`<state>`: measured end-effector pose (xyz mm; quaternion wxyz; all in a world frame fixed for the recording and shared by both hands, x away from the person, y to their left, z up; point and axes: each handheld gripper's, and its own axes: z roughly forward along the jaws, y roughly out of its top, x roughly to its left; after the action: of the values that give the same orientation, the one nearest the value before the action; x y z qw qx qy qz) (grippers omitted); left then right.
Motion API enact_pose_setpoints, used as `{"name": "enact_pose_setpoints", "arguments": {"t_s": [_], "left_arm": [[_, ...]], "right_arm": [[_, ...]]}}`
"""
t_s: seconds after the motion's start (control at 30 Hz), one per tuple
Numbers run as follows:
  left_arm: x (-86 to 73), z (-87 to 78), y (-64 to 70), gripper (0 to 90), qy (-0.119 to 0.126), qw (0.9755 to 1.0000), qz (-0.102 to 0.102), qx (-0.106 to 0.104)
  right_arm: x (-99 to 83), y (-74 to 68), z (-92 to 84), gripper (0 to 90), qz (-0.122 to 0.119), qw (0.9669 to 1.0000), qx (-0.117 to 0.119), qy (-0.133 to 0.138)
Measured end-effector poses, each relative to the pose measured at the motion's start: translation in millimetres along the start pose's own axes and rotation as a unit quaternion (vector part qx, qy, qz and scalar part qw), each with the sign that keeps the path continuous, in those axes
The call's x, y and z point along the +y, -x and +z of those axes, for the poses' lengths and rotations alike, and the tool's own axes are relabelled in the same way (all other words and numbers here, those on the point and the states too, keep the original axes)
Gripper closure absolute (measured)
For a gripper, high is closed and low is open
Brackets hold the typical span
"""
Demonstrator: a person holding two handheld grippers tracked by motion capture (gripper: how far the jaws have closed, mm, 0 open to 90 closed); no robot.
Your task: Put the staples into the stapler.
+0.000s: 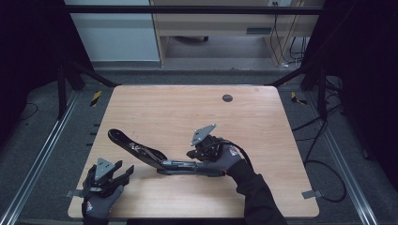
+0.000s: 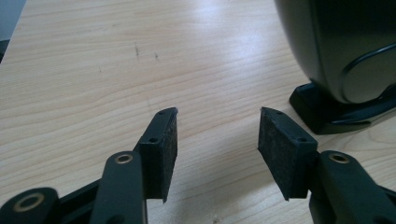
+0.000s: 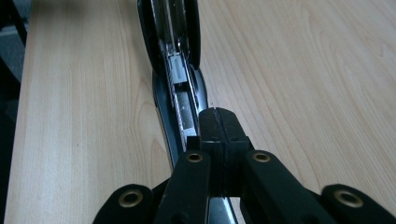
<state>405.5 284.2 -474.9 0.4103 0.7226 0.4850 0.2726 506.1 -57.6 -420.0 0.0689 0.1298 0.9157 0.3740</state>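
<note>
A long black stapler [image 1: 141, 151] lies swung open on the wooden table [image 1: 187, 108], its top arm angled toward the back left and its base running right. My right gripper [image 1: 191, 153] is shut, pads pressed together with nothing between them, its tips right over the metal staple channel [image 3: 177, 74] of the stapler [image 3: 161, 100]. My left gripper [image 1: 123, 172] is near the front left corner, open and empty, just short of the stapler. In the left gripper view the left gripper [image 2: 217, 130] has bare table between its pads, with the stapler's rounded end [image 2: 345, 56] at upper right.
A dark round grommet [image 1: 227, 98] sits in the table's far side. Metal frame rails [image 1: 42, 154] run along both sides of the table, and cables [image 1: 324, 164] lie on the floor to the right.
</note>
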Motion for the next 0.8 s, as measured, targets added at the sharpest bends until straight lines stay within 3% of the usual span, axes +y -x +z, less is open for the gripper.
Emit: {"name": "enact_pose_setpoints", "arguments": {"t_s": [0.37, 0.57, 0.8], "left_arm": [[8.4, -9.3, 6.6, 43.6, 0.028, 0.9993, 0.001, -0.026], [16.7, -14.9, 12.0, 40.5, 0.046, 0.9981, -0.001, -0.041], [32.5, -20.3, 16.5, 35.6, 0.073, 0.9963, -0.010, -0.045]], "right_arm": [[-24.3, 1.5, -16.7, 88.4, 0.052, 0.9971, -0.046, 0.031], [-47.3, 0.6, -30.8, 90.0, 0.088, 0.9921, -0.074, 0.051], [-81.0, -4.4, -46.8, 90.0, 0.136, 0.9831, -0.106, 0.063]]}}
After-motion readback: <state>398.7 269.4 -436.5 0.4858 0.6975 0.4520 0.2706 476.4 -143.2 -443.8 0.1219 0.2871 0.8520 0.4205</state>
